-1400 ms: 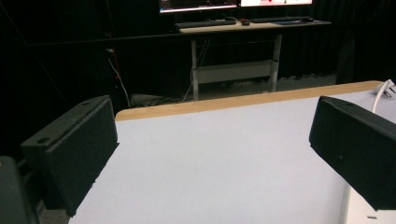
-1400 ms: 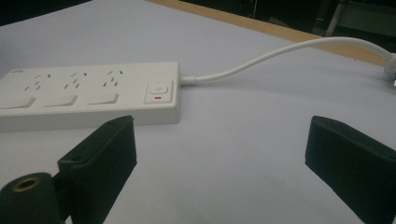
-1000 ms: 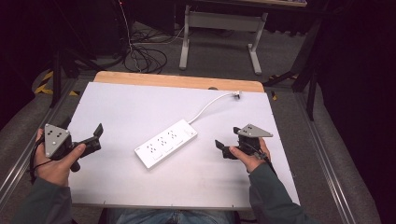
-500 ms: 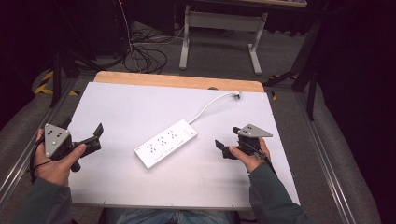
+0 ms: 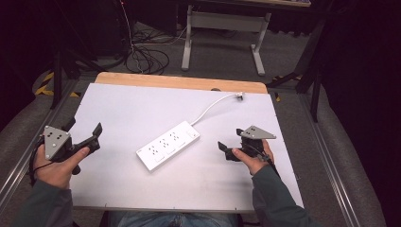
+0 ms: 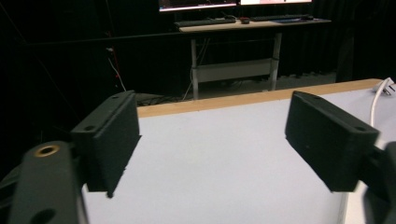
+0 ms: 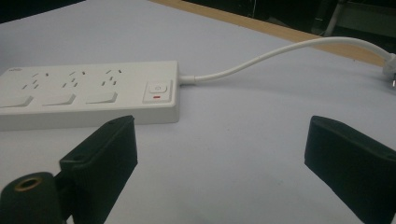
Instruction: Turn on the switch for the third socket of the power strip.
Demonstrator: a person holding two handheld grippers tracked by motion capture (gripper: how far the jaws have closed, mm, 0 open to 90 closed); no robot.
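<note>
Power strip [image 5: 168, 144], white and with three socket groups, is laid flat and diagonally near the middle of the white tabletop [image 5: 127, 109]; it is touched by nothing. In the right gripper view the strip [image 7: 88, 91] is seen with its rocker switch [image 7: 157, 89] at the cord end, a small red mark below the button. From that end a white cord [image 5: 213, 105] is run away from the strip toward the wooden far edge [image 5: 179, 81] of the table, where its plug [image 5: 239, 96] is rested on the surface.

To the right of the strip, apart from it, the right gripper [image 5: 227, 150] is held in the person's right hand [image 5: 253, 158] just above the tabletop, its jaws spread wide and empty, pointed toward the strip. To the left of the strip, well apart from it, the left gripper [image 5: 85, 135] is held in the left hand [image 5: 56, 165] near the table's side edge, jaws likewise spread wide with nothing between them.

Beyond the table, past the strip's plug, a desk frame [image 5: 222, 28] and loose cables [image 5: 142, 52] are seen on the grey carpet.
</note>
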